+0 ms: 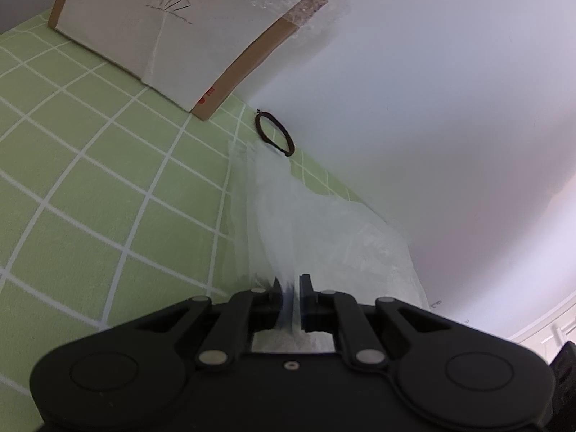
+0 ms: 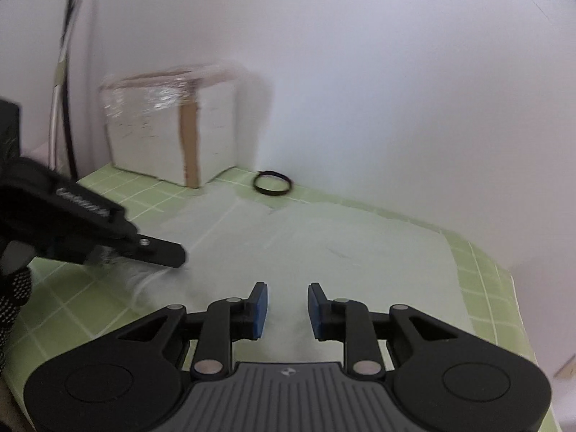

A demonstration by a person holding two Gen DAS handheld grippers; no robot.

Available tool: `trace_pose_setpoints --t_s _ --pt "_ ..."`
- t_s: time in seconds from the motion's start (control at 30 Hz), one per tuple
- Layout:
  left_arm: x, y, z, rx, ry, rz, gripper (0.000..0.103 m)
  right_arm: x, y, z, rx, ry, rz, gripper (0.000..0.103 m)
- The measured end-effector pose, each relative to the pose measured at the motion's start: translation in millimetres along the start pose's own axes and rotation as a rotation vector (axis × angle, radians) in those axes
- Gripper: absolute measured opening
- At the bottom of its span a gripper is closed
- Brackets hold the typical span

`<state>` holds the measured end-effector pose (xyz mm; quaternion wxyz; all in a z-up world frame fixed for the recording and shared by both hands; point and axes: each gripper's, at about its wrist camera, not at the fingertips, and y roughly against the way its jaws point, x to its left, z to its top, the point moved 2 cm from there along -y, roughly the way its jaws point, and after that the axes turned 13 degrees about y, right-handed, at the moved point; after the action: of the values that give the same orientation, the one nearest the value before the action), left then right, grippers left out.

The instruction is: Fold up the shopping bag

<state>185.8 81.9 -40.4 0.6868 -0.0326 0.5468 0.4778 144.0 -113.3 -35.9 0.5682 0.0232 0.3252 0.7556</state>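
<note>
**Left gripper pinches the bag's edge; right gripper stands free above it**

At the far left of the right wrist view, cables (image 2: 63, 82) run down the wall behind the table. Next along, a cardboard box (image 2: 172, 126) wrapped in bubble film stands on the green checked tablecloth (image 2: 108, 309) against the white wall (image 2: 360, 72). Just right of the box, a black ring (image 2: 272, 182) lies on the cloth at the foot of the wall, near the bag's far edge.

The shopping bag (image 2: 324, 252), thin and translucent, lies spread flat across the cloth from the middle toward the right, its far edge near the wall.

The left gripper (image 1: 289, 288) is clenched on a gathered fold of the bag, the film rising out between its nearly closed jaws. A gloved hand (image 2: 14, 288) shows below it in the right wrist view. The right gripper (image 2: 287, 306) is released: its blue pads (image 2: 261, 309) stand apart over the bag with nothing between them.

Motion blur softens the box, the bag and the left gripper. The bag's near edge is hidden behind the right gripper's body, and its outline against the cloth is hard to trace.
</note>
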Motion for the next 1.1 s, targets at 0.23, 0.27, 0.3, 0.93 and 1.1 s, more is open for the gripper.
trace_pose_setpoints --t_s 0.23,0.27,0.3,0.93,1.1 --pt "-6.0 -15.3 4.4 -0.061 -0.039 0.018 0.008 -30.2 0.4 -21.7 0.037 -0.086 -0.076 0.027" --pt "-5.4 -16.6 4.1 -0.073 -0.038 0.018 0.008 -33.2 0.9 -25.1 0.042 -0.098 -0.081 0.027" --pt "-5.4 -17.1 4.0 -0.082 -0.034 0.023 0.008 -35.2 1.1 -27.7 0.047 -0.108 -0.080 0.027" --pt "-12.9 7.9 5.4 -0.152 -0.225 0.166 0.012 -59.7 1.0 -42.8 0.101 -0.240 -0.152 0.022" --pt "-7.0 48.2 22.5 -0.241 -0.090 0.089 0.011 -59.8 2.6 -43.7 0.101 -0.242 -0.150 0.023"
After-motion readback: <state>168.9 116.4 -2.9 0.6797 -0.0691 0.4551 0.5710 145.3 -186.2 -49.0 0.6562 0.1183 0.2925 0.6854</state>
